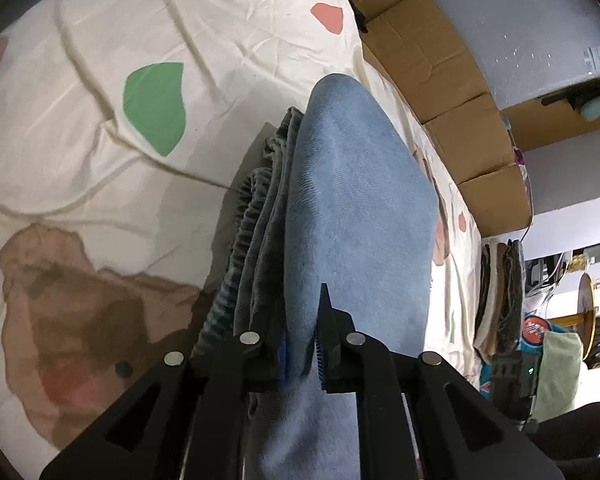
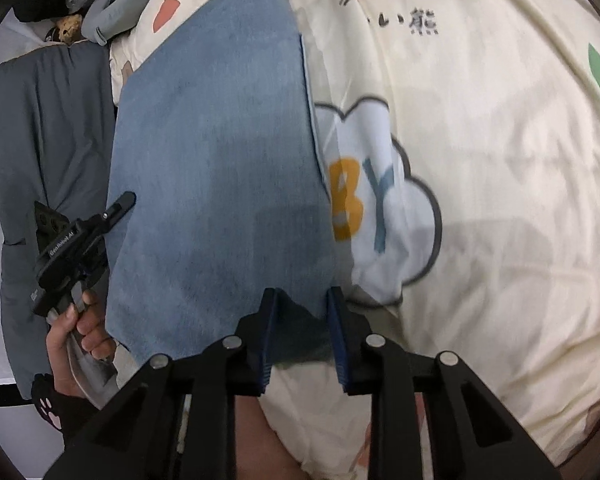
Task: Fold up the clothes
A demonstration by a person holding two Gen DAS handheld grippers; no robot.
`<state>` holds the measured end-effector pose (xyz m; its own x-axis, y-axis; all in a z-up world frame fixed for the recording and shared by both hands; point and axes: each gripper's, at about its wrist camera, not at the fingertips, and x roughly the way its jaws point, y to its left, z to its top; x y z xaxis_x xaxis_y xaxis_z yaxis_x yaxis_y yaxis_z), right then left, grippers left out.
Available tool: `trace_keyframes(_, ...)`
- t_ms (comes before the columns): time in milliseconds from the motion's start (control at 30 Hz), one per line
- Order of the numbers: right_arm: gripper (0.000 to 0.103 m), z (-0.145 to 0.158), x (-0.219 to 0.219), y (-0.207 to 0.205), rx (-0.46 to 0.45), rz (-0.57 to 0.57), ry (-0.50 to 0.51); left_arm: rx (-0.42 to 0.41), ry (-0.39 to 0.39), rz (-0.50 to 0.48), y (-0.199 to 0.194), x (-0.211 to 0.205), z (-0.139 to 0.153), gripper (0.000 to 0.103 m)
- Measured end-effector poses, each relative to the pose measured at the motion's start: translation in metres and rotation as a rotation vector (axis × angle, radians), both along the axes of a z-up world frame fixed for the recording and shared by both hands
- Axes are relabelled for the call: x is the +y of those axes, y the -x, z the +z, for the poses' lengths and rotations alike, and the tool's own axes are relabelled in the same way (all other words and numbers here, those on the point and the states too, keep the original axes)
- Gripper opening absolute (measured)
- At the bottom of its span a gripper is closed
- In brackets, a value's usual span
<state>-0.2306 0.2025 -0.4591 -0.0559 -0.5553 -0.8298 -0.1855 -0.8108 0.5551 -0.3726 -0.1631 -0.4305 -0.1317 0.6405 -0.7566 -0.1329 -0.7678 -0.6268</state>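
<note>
Left gripper (image 1: pixel 300 344) is clamping the blue garment (image 1: pixel 356 208) | right gripper (image 2: pixel 302 336) is straddling its corner, pads not pressing | risk: corner slipping free, fold skewing on the bedspread (image 2: pixel 480 160).

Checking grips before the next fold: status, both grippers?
Left gripper shut on blue garment. Right gripper open, jaws astride its corner, not pinching. Garment on the bedspread; nothing in the way.

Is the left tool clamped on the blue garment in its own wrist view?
Yes: the left tool has its fingers closed tight on a fold of the blue garment, with cloth passing between them.
</note>
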Motion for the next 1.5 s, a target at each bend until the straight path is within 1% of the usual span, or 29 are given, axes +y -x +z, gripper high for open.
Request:
trace_keyframes(33, 0.023, 0.001, 0.001, -0.003, -0.004, 0.003, 0.002, 0.008, 0.016, -0.002, -0.004, -0.002, 0.004, 0.014)
trace_keyframes(100, 0.023, 0.002, 0.004, -0.007, -0.012, 0.006, 0.008, 0.029, 0.047, -0.007, -0.012, -0.005, 0.012, 0.022)
trace_keyframes(133, 0.022, 0.002, 0.004, -0.008, -0.019, 0.011, 0.012, 0.037, 0.047, -0.005, -0.017, -0.007, 0.016, 0.032)
trace_keyframes(167, 0.021, 0.002, 0.003, -0.01, -0.026, 0.025, 0.012, 0.045, 0.051, 0.003, -0.022, -0.011, 0.02, 0.046)
trace_keyframes(233, 0.017, 0.001, -0.002, -0.015, -0.043, 0.071, 0.006, 0.059, 0.059, 0.023, -0.033, -0.017, 0.027, 0.059)
trace_keyframes(300, 0.011, 0.001, -0.004, -0.017, -0.053, 0.095, 0.011, 0.062, 0.054, 0.035, -0.042, -0.022, 0.03, 0.059)
trace_keyframes(500, 0.013, 0.014, 0.001, -0.014, -0.036, 0.111, -0.016, 0.017, 0.024, 0.056, -0.065, -0.035, 0.021, 0.059)
trace_keyframes(600, 0.019, 0.023, 0.001, -0.005, -0.02, 0.095, -0.018, -0.027, -0.024, 0.087, -0.072, -0.041, 0.008, 0.059)
trace_keyframes(667, 0.028, 0.023, 0.004, -0.001, -0.017, 0.078, -0.021, -0.077, -0.094, 0.118, -0.075, -0.045, -0.005, 0.059)
trace_keyframes(700, 0.04, 0.022, 0.006, 0.001, -0.017, 0.069, -0.023, -0.101, -0.12, 0.134, -0.077, -0.046, -0.011, 0.059)
trace_keyframes(733, 0.045, 0.02, 0.007, 0.004, -0.018, 0.058, -0.023, -0.113, -0.13, 0.148, -0.078, -0.048, -0.015, 0.059)
trace_keyframes(800, 0.045, 0.019, 0.013, 0.008, -0.02, 0.036, -0.017, -0.103, -0.144, 0.158, -0.081, -0.05, -0.018, 0.058)
trace_keyframes(833, 0.045, 0.02, 0.019, 0.01, -0.021, 0.029, -0.015, -0.094, -0.167, 0.158, -0.083, -0.051, -0.017, 0.05)
trace_keyframes(867, 0.045, 0.02, 0.022, 0.012, -0.02, 0.022, -0.012, -0.091, -0.183, 0.155, -0.083, -0.051, -0.017, 0.032)
trace_keyframes(900, 0.045, 0.018, 0.019, 0.013, -0.021, 0.018, -0.01, -0.094, -0.177, 0.152, -0.083, -0.052, -0.016, 0.03)
trace_keyframes(933, 0.045, 0.015, 0.012, 0.013, -0.024, 0.014, -0.007, -0.096, -0.168, 0.15, -0.083, -0.052, -0.016, 0.023)
trace_keyframes(1033, 0.045, 0.009, -0.008, 0.012, -0.036, 0.017, -0.007, -0.092, -0.146, 0.151, -0.081, -0.054, -0.012, 0.019)
trace_keyframes(1100, 0.046, 0.008, -0.014, 0.009, -0.042, 0.025, -0.013, -0.078, -0.127, 0.155, -0.078, -0.054, -0.006, 0.019)
trace_keyframes(1167, 0.05, 0.008, -0.018, 0.003, -0.048, 0.019, -0.007, -0.075, -0.122, 0.159, -0.073, -0.056, -0.007, 0.019)
trace_keyframes(1300, 0.051, 0.004, -0.019, -0.012, -0.084, -0.005, 0.026, -0.088, -0.145, 0.167, -0.072, -0.059, -0.014, 0.019)
trace_keyframes(1367, 0.051, 0.001, -0.017, -0.019, -0.105, -0.036, 0.059, -0.09, -0.159, 0.164, -0.075, -0.059, -0.014, 0.02)
trace_keyframes(1400, 0.051, -0.002, -0.016, -0.022, -0.117, -0.052, 0.081, -0.094, -0.162, 0.161, -0.077, -0.059, -0.013, 0.022)
trace_keyframes(1433, 0.051, -0.005, -0.015, -0.026, -0.131, -0.066, 0.108, -0.094, -0.156, 0.153, -0.079, -0.057, -0.011, 0.026)
trace_keyframes(1467, 0.051, -0.007, -0.015, -0.029, -0.142, -0.077, 0.131, -0.092, -0.145, 0.144, -0.081, -0.055, -0.01, 0.032)
trace_keyframes(1500, 0.051, -0.008, -0.015, -0.031, -0.148, -0.086, 0.146, -0.09, -0.133, 0.135, -0.083, -0.054, -0.009, 0.036)
